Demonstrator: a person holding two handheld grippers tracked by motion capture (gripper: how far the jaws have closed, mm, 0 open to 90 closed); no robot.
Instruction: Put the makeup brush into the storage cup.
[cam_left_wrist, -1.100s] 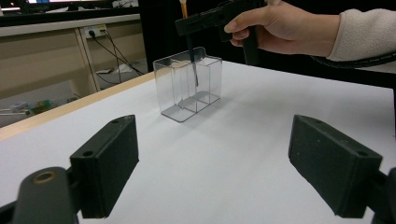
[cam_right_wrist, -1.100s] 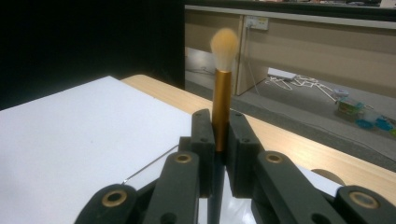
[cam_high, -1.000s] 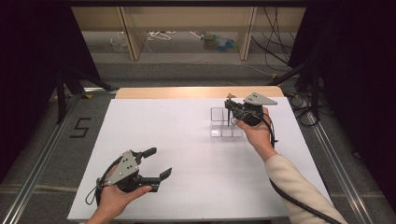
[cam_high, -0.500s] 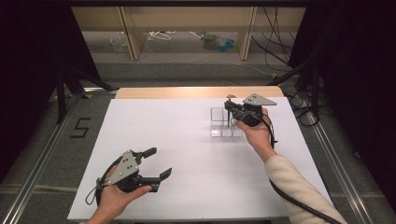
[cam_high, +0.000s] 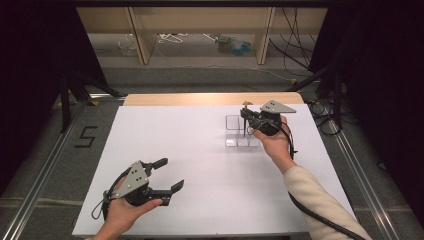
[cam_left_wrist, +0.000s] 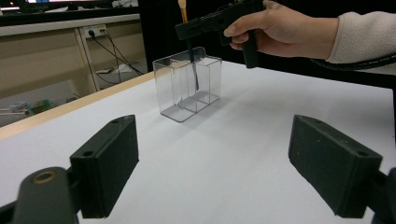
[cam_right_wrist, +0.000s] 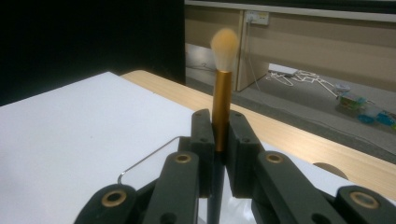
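Nothing had shifted since the earlier frames: both hands sat where they had been, and the makeup brush (cam_right_wrist: 221, 88) remained in the same grip. In the high view, the right gripper (cam_high: 246, 116) sat right of centre in the upper half of the frame, its jaws clamped on the brush's gold ferrule. The brush stood upright, bristles up, its dark handle reaching down into the clear plastic organizer (cam_high: 233, 131) on the white table (cam_high: 200, 145). The left gripper view showed the handle inside one of the organizer's narrow compartments (cam_left_wrist: 187, 84), toward the upper middle of the frame; whether its tip touched the bottom could not be told. The left gripper (cam_high: 169, 175) rested at the lower left of the high view, jaws spread wide and holding nothing, well apart from the organizer.
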